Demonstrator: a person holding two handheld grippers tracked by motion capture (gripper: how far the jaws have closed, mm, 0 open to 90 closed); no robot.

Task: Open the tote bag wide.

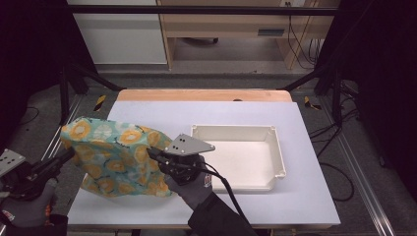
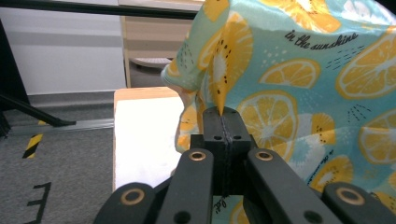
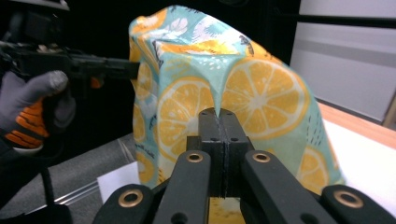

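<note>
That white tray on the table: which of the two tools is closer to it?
Right. The right tool pinches the lemon-print cloth just left of the white tray; the left tool grips the cloth's far-left edge.

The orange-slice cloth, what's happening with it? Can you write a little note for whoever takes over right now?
Left gripper: shut on a pinch of the orange-slice cloth, at its left side.
Right gripper: shut on another pinch, at the cloth's right side.
Cloth: held up between the two over the left part of the white table, its lower edge near the tabletop.
White tray: on the table to the right, with nothing in it.
Done: both grips are made and the cloth is lifted.
Left: probably carrying it to the tray, though that is a guess.
</note>
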